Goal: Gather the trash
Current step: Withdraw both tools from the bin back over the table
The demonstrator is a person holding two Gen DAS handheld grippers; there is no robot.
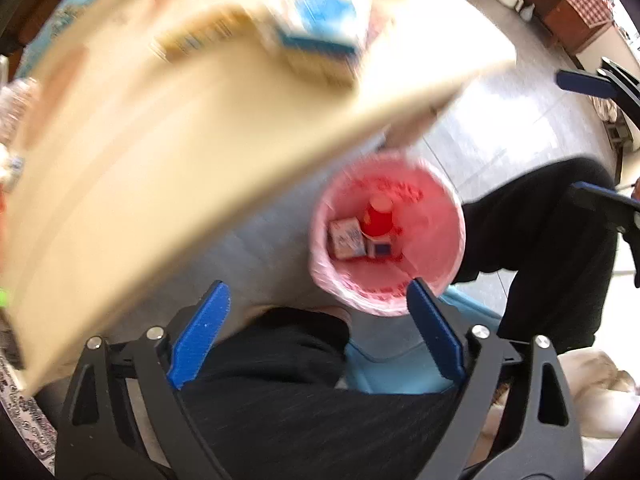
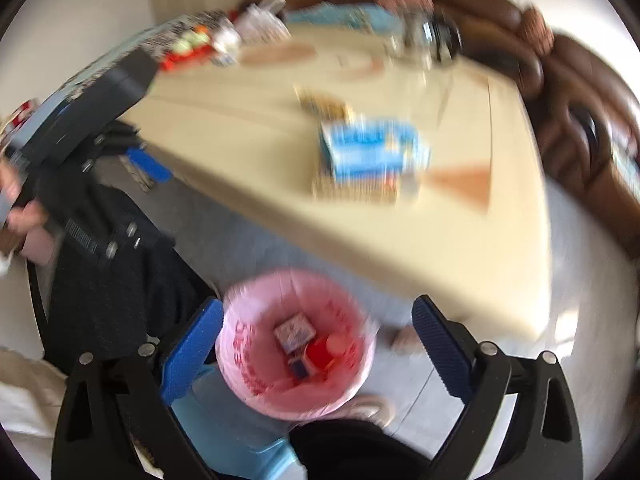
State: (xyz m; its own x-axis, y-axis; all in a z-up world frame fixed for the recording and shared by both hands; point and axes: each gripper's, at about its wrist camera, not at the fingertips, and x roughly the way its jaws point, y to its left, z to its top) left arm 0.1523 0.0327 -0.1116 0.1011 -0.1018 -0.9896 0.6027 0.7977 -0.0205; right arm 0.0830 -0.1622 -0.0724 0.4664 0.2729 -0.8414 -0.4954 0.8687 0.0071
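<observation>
1. Left gripper (image 1: 318,308): jaws spread wide, nothing between, above the floor.
2. Pink-lined bin (image 1: 448,236): mouth facing up, holding a red bottle (image 1: 378,220) standing upright, cap upward, beside a small carton (image 1: 346,238).
3. Right gripper (image 2: 318,334): jaws wide apart, empty, over the bin.
4. Blue box (image 2: 372,152) lying flat on the table (image 2: 460,256), long axis across the view.

The round bin lined with a pink plastic bag (image 1: 386,236) stands open-mouthed on the pale floor, nothing over its rim, so the way straight down into it is free. At its bottom lie a red bottle (image 1: 377,218) and two small cartons (blurred), leaving room around them. From ten to one o'clock of the bin, the cream tabletop (image 1: 168,184) overhangs close by, a blue-and-white box (image 2: 372,152) near its edge. The person's black-trousered legs (image 1: 556,240) crowd it at three and six o'clock.
</observation>
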